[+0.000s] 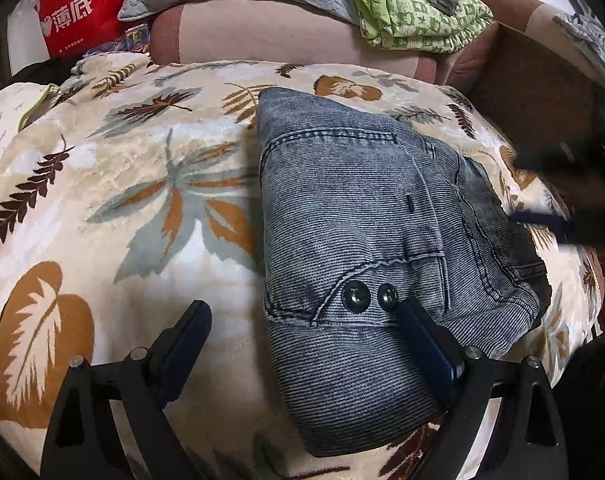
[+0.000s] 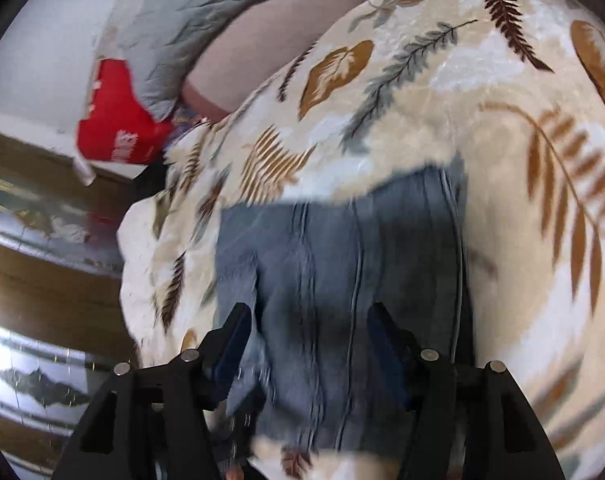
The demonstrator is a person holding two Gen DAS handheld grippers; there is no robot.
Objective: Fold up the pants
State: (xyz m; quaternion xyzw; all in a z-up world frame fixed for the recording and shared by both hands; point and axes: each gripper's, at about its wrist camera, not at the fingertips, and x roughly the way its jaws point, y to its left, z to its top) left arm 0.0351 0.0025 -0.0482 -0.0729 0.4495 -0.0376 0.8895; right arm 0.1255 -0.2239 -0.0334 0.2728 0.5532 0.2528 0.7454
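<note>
Folded pants [image 1: 366, 216] lying on the leaf-print blanket [image 1: 114, 184], seen from both wrists. The bundle sits toward the blanket's right side in the left wrist view, its long axis running from the near edge toward the far edge, where a pink cushion [image 1: 278, 36] rises; two dark buttons [image 1: 369, 295] face up near the near end. I hold the left gripper [image 1: 304, 318] released: one of its fingers [image 1: 426, 344] rests on or just over the denim beside the buttons, the other stands on bare blanket, and nothing is pinched between them. My right gripper [image 2: 308, 330] is likewise released, fingers spread above the denim with cloth below but not gripped; its view is smeared, so whether either tip touches the cloth I cannot tell. Judged state: the fold looks nearly complete. Risks from here: the left finger tip could snag the flap by the buttons as I lift and drag the top layer open; the soft, domed blanket could let the bundle slump toward its right edge; the thick denim may spring back along the loose right-hand layers if left unpressed.
</note>
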